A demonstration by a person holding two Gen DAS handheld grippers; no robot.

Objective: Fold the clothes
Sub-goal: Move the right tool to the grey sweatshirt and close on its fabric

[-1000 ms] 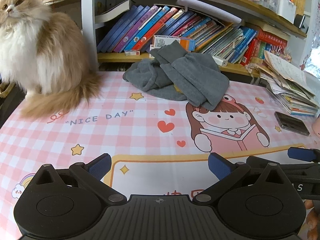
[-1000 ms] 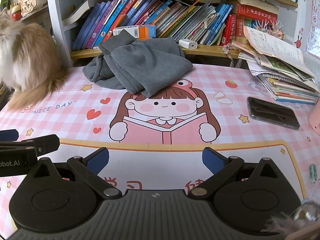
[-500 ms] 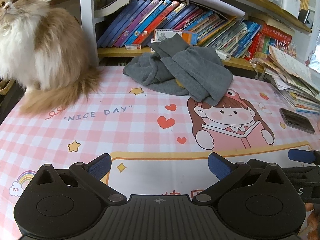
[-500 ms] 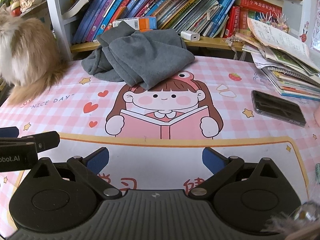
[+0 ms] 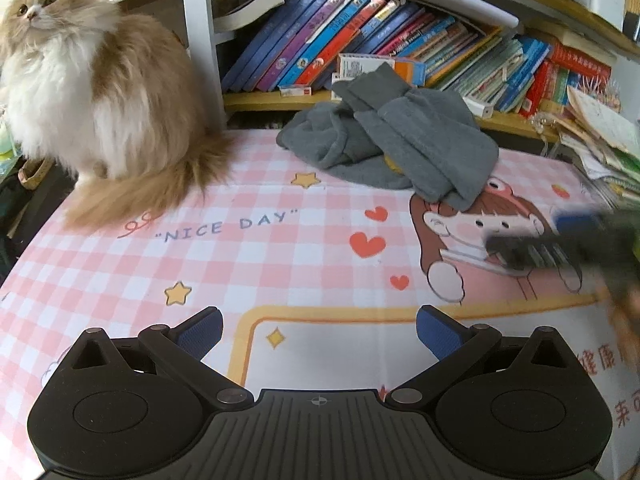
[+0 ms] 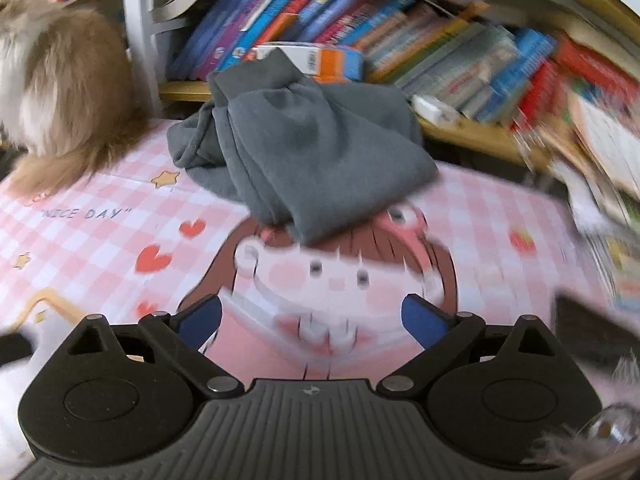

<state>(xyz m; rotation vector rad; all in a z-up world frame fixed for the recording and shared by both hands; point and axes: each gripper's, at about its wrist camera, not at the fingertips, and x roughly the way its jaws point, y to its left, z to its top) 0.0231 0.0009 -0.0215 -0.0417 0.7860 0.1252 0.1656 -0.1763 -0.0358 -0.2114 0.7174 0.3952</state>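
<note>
Meanwhile, a crumpled grey garment (image 5: 404,148) lies heaped at twelve o'clock on the pink checked table cover (image 5: 256,256), before the bookshelf. Thick, soft and limp, it looks best taken by its near hem. Left gripper (image 5: 318,332) and right gripper (image 6: 312,320) gape wide, empty.

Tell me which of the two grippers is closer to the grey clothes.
The right gripper: the crumpled grey fabric garment lies just beyond its open fingers, while the left gripper sits farther back.

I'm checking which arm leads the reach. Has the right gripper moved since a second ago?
Yes. The right gripper has gone forward over the tablecloth toward the grey garment, now above the cartoon girl's face.
</note>
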